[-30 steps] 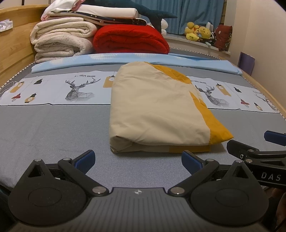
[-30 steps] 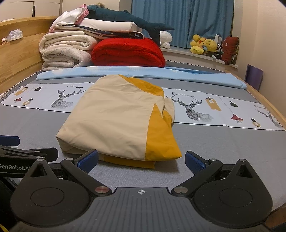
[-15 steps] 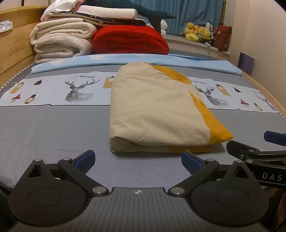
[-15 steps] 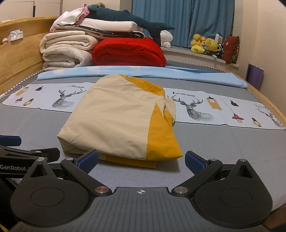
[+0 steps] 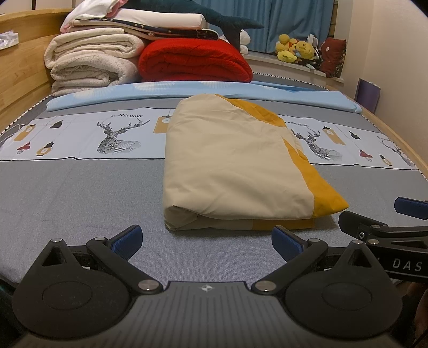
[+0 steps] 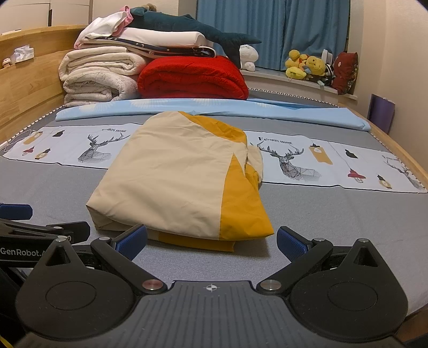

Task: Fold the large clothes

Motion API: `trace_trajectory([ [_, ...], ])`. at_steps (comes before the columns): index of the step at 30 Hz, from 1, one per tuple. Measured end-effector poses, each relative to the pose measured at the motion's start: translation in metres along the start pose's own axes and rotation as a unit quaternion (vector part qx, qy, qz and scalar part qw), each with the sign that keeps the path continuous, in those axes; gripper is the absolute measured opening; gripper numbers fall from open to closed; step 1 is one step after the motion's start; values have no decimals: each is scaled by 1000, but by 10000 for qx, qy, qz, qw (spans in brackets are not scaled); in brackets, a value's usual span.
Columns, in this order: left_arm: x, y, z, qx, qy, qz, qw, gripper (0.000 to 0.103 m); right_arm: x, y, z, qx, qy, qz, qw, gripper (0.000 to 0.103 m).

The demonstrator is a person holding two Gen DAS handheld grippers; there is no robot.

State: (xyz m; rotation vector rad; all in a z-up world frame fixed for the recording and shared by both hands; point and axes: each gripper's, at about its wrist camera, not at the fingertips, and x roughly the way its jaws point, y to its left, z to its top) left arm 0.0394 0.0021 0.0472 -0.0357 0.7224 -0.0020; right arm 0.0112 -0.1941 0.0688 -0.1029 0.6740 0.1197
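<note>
A cream and mustard-yellow cloth point(image 5: 230, 166) point(image 6: 176, 176) lies folded into a thick rectangular bundle in the middle of the grey bed point(image 5: 67, 192). My left gripper point(image 5: 206, 241) is open just short of the bundle's near edge, its blue pads empty. My right gripper point(image 6: 211, 242) is also open at the near edge, close to the yellow corner, holding nothing. Each gripper shows at the side of the other's view: the right one point(image 5: 385, 222) and the left one point(image 6: 40, 227).
Rolled white blankets point(image 5: 91, 67), a red blanket point(image 5: 195, 60) and a plush shark point(image 5: 214, 18) are piled at the far end. A light blue sheet point(image 5: 187, 89) and a deer-print strip point(image 5: 80, 136) cross the bed. Wooden bed frame point(image 5: 18, 72) on the left, wall on the right.
Both grippers have drifted very slightly; the folded cloth lies where it was and both stay open.
</note>
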Motion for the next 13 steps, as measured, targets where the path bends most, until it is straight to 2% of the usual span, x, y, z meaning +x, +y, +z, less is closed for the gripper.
trace_trajectory([
  [13, 0, -1, 0, 8, -5, -2, 10000, 102, 0, 0, 0, 12, 13, 3, 10000, 102],
])
